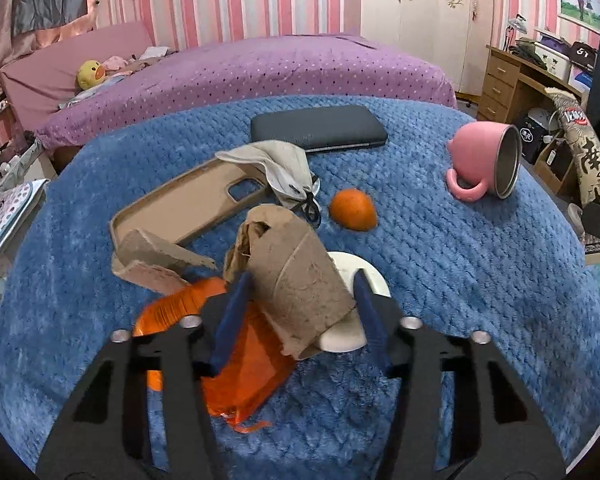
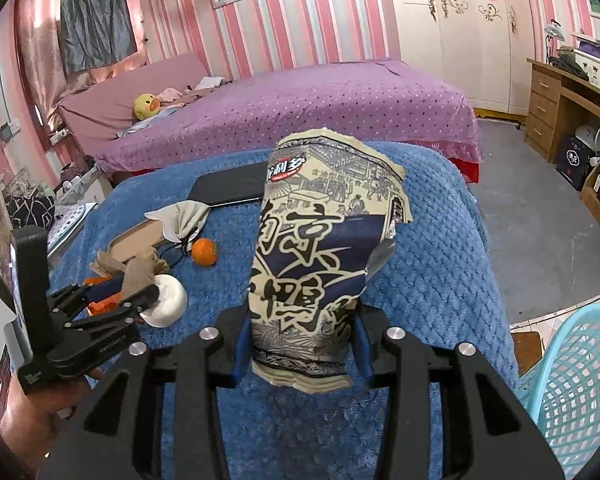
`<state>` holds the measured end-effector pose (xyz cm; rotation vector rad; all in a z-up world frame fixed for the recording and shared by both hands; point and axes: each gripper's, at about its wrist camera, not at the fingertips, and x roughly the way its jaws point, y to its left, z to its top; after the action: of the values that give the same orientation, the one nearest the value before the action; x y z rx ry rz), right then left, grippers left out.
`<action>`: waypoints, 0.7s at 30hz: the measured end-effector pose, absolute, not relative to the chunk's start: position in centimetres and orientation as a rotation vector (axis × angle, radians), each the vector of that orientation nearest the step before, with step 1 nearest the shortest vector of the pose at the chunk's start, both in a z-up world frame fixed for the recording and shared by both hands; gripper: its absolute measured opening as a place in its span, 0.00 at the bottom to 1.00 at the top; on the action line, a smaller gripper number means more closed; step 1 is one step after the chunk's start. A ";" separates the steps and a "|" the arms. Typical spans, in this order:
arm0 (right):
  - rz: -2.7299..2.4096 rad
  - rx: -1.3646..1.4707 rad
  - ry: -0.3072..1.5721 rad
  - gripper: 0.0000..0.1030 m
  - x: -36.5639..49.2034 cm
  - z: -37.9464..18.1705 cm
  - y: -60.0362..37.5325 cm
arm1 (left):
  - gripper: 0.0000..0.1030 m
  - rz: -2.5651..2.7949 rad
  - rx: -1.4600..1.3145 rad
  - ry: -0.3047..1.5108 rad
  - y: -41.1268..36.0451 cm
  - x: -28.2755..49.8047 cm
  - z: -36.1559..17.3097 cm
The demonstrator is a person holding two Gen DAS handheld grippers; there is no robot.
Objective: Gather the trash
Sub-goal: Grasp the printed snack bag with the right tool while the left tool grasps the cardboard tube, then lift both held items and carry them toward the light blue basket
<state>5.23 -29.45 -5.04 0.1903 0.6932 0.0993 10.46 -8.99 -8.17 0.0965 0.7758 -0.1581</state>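
Two blue pads of left tongs [image 1: 300,300] against crushed cardboard tube [image 1: 296,280].

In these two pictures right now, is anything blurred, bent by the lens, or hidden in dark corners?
Left wrist view: sharp in the middle, where the cardboard tube sits between the left gripper pads; the blue blanket bulges like a dome, and the corners are black. Right wrist view: the snack bag is sharp; the striped walls curve, and the turquoise basket is slightly soft at the edge.
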 end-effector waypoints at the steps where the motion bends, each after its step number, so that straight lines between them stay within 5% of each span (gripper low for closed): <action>1: 0.098 0.191 0.691 0.40 5.2 -5.0 -29.5 | 0.41 -0.170 0.082 0.776 -8.7 10.3 -7.8; 13: 0.103 0.188 0.661 0.40 3.9 -4.2 -29.2 | 0.40 -0.249 -0.108 0.663 -3.9 6.0 -1.8; 21: 0.117 0.172 0.662 0.40 3.7 -4.3 -28.2 | 0.40 -0.205 0.176 0.586 -7.1 4.2 -1.6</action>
<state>3.73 -28.19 -4.27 0.1722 0.6619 0.1172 4.23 -7.11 -1.55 0.1762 0.5855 -0.2045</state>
